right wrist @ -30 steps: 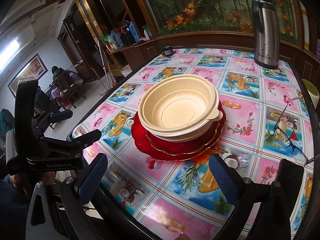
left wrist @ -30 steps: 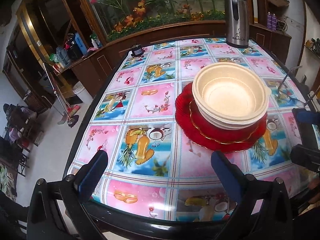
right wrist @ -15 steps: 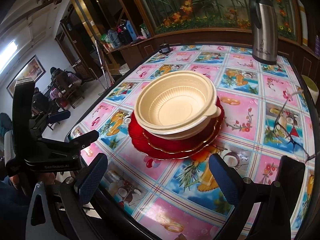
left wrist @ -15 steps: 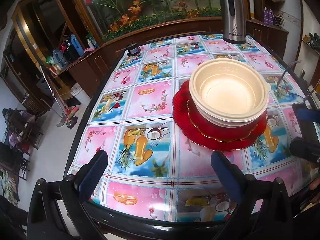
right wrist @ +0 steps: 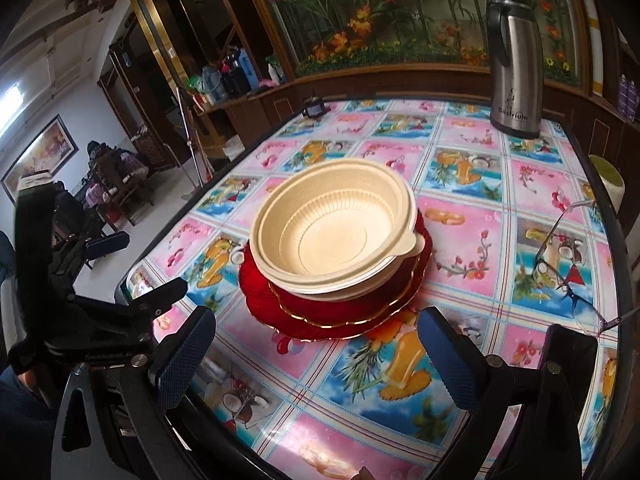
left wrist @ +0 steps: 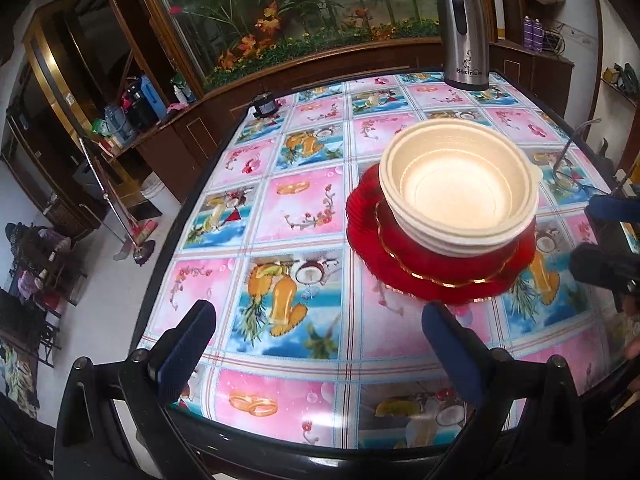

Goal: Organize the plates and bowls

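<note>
Both the left claw and the right claw hung spread and empty at the bench edge. Beyond them, cream bowls sat nested on red plates. Any further lift should probably grip the rims squarely.

A glass-fronted flower display tops dark wooden cabinets; a framed picture hangs on the white wall.

Cream bowls sat nested atop red plates, mid table. Right gripper hung wide apart, empty, nr front edge. Steel flask far back; glasses at right.
</note>
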